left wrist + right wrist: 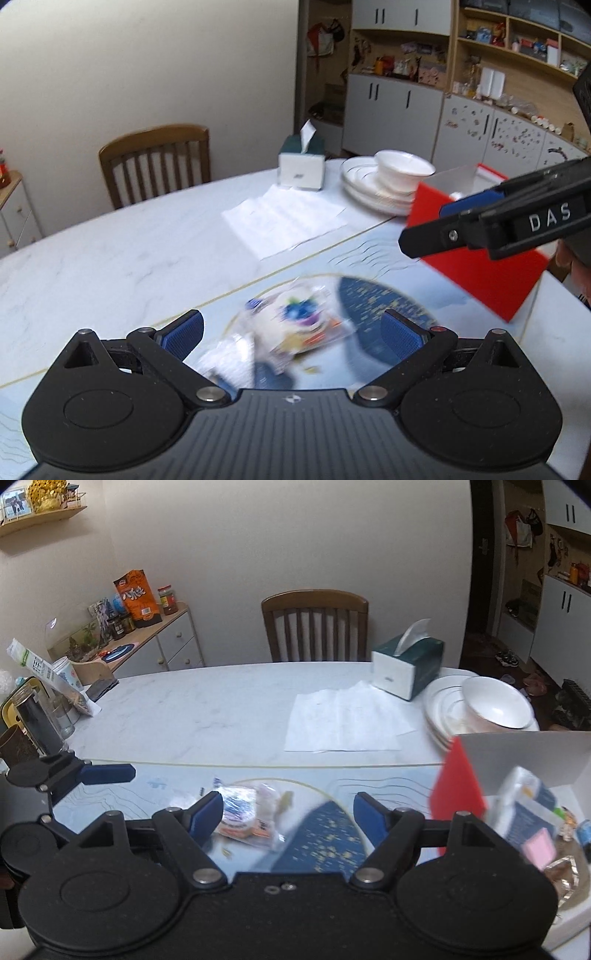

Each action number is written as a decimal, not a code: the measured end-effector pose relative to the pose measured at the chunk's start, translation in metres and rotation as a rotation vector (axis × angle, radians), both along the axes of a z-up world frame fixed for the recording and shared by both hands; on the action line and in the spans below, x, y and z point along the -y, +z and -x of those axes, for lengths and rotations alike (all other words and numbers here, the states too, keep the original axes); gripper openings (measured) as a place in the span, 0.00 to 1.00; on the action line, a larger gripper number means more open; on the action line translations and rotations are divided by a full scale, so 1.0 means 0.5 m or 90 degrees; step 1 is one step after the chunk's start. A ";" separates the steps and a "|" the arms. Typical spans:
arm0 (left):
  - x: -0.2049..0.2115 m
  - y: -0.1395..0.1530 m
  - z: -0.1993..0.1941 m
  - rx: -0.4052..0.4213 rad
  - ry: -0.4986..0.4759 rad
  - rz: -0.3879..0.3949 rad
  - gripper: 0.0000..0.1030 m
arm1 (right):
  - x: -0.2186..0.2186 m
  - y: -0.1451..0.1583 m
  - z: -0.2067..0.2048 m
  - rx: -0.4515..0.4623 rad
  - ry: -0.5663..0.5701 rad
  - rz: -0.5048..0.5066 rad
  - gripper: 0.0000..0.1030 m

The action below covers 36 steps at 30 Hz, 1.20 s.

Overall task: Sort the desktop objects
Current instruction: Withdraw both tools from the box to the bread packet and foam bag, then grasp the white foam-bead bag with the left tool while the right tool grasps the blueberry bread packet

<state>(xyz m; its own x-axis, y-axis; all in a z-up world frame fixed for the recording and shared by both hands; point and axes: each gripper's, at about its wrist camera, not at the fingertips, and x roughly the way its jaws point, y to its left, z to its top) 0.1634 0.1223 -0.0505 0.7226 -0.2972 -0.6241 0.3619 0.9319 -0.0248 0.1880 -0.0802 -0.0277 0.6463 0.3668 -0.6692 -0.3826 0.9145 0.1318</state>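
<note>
A clear plastic snack packet (pixel 291 328) with colourful print lies on the blue patterned mat (pixel 388 299). My left gripper (pixel 293 332) is open, its blue pads either side of the packet, just above it. The packet also shows in the right wrist view (pixel 247 808), near the left pad of my open, empty right gripper (pixel 288 812). A red box (pixel 480 266) with a white inside stands to the right; in the right wrist view the box (pixel 458 797) holds several small packets. The right gripper shows from the side in the left wrist view (pixel 424 232), in front of the box.
A sheet of white paper (pixel 343 720), a green-and-white tissue box (pixel 406 668) and stacked white plates with a bowl (pixel 491 705) sit on the marble table (pixel 184 709). A wooden chair (pixel 314 624) stands behind. Jars and a glass (pixel 37 716) crowd the left edge.
</note>
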 end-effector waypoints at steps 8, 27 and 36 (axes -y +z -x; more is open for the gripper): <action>-0.053 -0.063 -0.035 -0.037 0.022 -0.016 0.99 | -0.075 -0.049 -0.048 -0.028 0.015 0.017 0.76; -0.091 -0.148 -0.097 -0.077 0.002 -0.023 0.99 | -0.170 -0.138 -0.116 -0.080 0.031 0.067 0.77; -0.083 -0.154 -0.105 -0.074 -0.023 -0.011 0.88 | -0.173 -0.177 -0.146 -0.121 0.021 0.060 0.80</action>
